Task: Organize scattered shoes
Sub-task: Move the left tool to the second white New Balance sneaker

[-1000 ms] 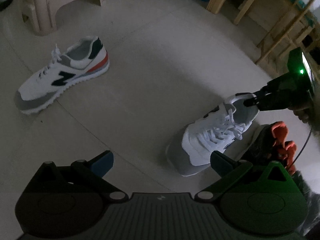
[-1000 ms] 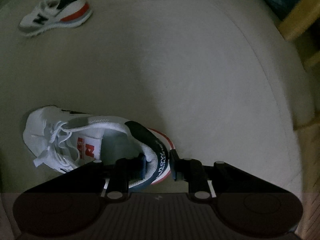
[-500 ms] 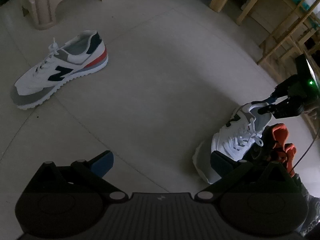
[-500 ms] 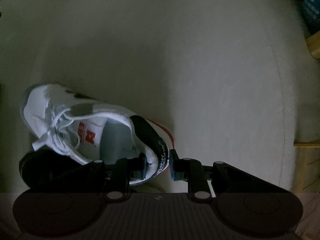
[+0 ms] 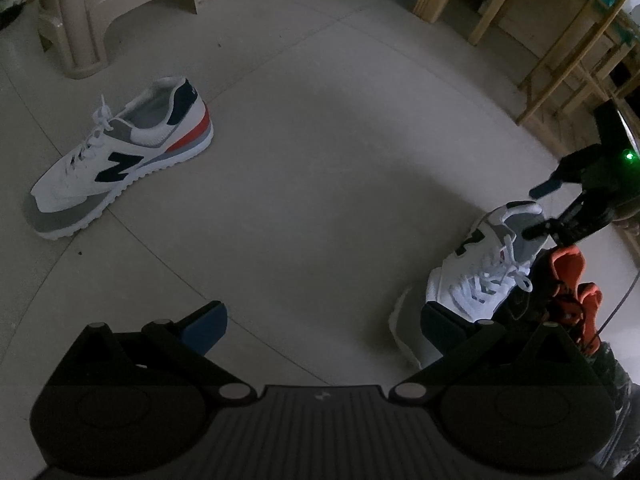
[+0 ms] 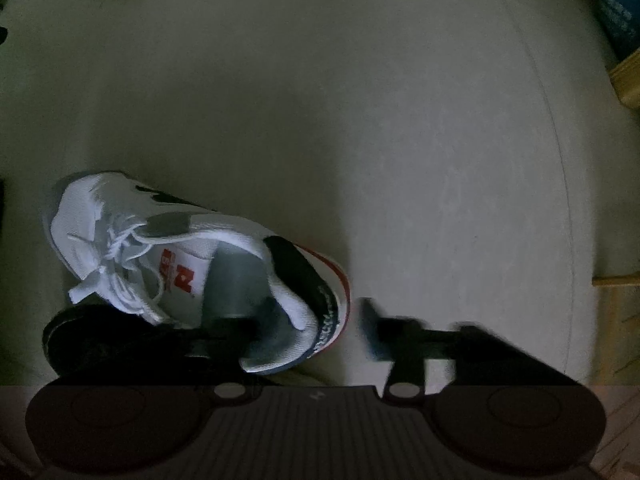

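In the left wrist view, a beige plastic stool [image 5: 116, 12] stands at the upper left, and below it, at the left of the frame, the far sneaker [image 5: 120, 164] lies alone on the tiled floor [image 5: 320, 160], upright on its sole with its toe toward the lower left. The left gripper [image 5: 322, 326] hangs at the bottom centre with its jaws spread wide and nothing between them, aimed at bare tile well apart from that shoe. At the right edge, the near sneaker [image 5: 480, 272] sits just beside a dark shoe with orange lining [image 5: 568, 280], apparently touching it, and the right gripper [image 5: 538, 212] hovers over its heel.

In the right wrist view the near sneaker [image 6: 192, 256] fills the lower left, heel toward the bottom centre. The right gripper [image 6: 308, 332] is letting go: its jaws are opening, blurred, one finger inside the collar and the other clear of the heel tab, so the pads no longer press on the heel wall between them.

The step in hand looks like the release of this sneaker beside the dark shoe. Next, the right gripper likely needs to lift straight out without snagging the collar. The far sneaker then has to be fetched, gripped at its heel collar, and set alongside its mate.
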